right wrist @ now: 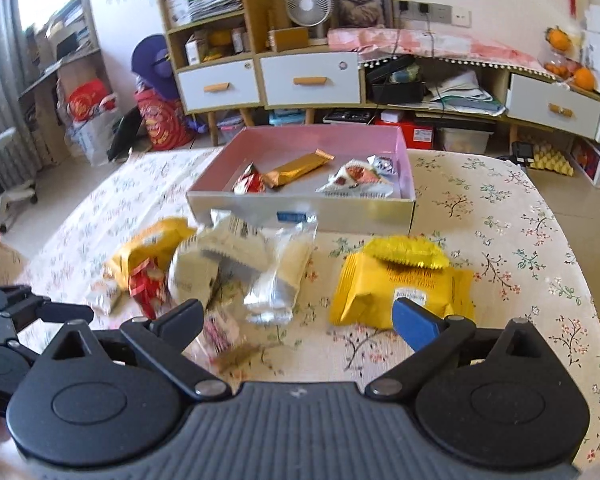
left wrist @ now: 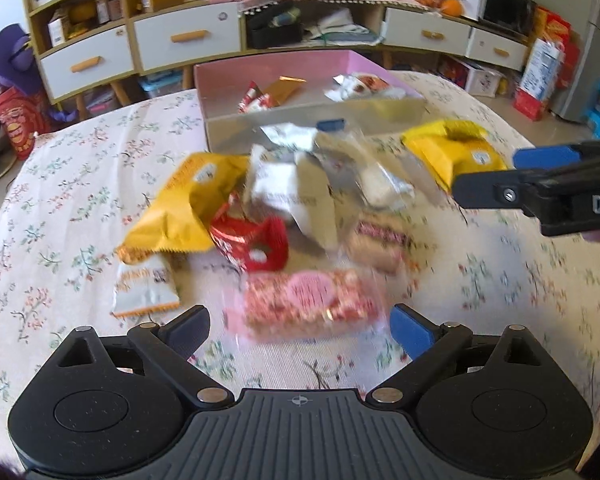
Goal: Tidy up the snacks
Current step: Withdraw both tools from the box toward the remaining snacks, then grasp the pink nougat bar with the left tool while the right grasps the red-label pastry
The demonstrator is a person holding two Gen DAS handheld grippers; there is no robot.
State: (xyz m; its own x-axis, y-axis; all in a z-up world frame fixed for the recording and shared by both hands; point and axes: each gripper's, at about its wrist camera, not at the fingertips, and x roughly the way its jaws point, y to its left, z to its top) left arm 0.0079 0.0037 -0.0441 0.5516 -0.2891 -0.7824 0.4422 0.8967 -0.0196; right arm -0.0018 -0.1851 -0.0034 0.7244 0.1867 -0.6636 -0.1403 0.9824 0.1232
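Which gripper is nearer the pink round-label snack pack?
Left. The left gripper is open right at the pink pack, fingers either side. The right gripper, also open, sits by the yellow bag, further off.

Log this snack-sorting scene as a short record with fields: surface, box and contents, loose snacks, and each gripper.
surface: table with floral cloth
box: pink open box at the far side of the table
box contents: gold bar, small red packet, white wrapped snacks
loose snacks: mixed pile in front of the box; yellow bag lying apart to its right
left gripper: open, over a pink packet, not gripping
right gripper: open, empty, near the yellow bag
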